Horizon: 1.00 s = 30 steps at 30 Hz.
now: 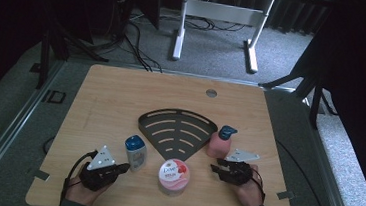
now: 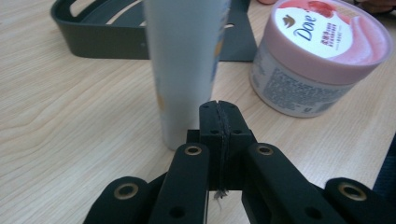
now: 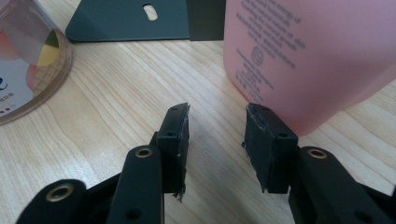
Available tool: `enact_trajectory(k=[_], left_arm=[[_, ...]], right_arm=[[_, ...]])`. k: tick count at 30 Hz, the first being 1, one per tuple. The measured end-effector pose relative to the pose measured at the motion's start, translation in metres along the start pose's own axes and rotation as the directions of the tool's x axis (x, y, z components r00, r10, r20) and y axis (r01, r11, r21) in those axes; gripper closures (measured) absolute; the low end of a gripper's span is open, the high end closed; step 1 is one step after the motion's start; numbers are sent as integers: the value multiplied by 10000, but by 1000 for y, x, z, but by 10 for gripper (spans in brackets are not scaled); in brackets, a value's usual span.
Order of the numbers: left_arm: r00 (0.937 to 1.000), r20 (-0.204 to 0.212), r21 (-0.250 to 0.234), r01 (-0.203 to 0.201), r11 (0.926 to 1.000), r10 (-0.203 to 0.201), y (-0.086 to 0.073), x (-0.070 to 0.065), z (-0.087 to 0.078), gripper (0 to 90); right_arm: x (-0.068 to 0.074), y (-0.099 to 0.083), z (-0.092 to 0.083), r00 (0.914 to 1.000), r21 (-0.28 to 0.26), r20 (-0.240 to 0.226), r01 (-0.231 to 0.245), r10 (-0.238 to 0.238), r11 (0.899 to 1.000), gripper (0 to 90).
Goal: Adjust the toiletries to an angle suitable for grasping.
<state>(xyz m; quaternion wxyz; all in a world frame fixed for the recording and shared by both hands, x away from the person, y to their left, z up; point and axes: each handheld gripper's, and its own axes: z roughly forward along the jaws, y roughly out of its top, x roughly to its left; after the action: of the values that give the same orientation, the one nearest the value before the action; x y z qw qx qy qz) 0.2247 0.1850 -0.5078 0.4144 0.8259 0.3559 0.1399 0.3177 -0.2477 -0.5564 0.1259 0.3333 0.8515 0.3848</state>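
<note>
A black fan-shaped slotted rack (image 1: 176, 131) lies mid-table. A white tube with a blue cap (image 1: 135, 152) stands upright at its left, a pink bottle with a blue cap (image 1: 219, 142) at its right, and a pink-lidded Dove jar (image 1: 173, 176) in front of it. My left gripper (image 1: 124, 167) rests near the front edge, shut on nothing, tips just short of the white tube (image 2: 184, 65). My right gripper (image 1: 215, 167) is open just in front of the pink bottle (image 3: 303, 56), nothing between its fingertips (image 3: 177, 128).
The wooden table (image 1: 121, 92) has a round grommet hole (image 1: 211, 93) near its far edge. Beyond it stand white desk legs (image 1: 180, 27) and cables on grey carpet. The Dove jar (image 2: 322, 56) sits right of the left gripper's line; the rack wall (image 2: 102, 44) is behind the tube.
</note>
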Motion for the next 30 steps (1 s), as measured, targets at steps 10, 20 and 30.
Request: enact_trajectory(k=[10, 20, 30], left_arm=[[9993, 287, 177, -236, 9996, 231, 4, -7, 14, 897], [9995, 146, 354, -290, 9990, 285, 5, -7, 26, 897], [9994, -20, 471, -354, 9983, 355, 5, -5, 33, 897]], right_arm=[[0, 0, 0, 10000, -2, -1, 12, -12, 10000, 596], [0, 0, 0, 10000, -5, -12, 45, -45, 10000, 596], [0, 0, 0, 10000, -12, -15, 63, -63, 10000, 596]])
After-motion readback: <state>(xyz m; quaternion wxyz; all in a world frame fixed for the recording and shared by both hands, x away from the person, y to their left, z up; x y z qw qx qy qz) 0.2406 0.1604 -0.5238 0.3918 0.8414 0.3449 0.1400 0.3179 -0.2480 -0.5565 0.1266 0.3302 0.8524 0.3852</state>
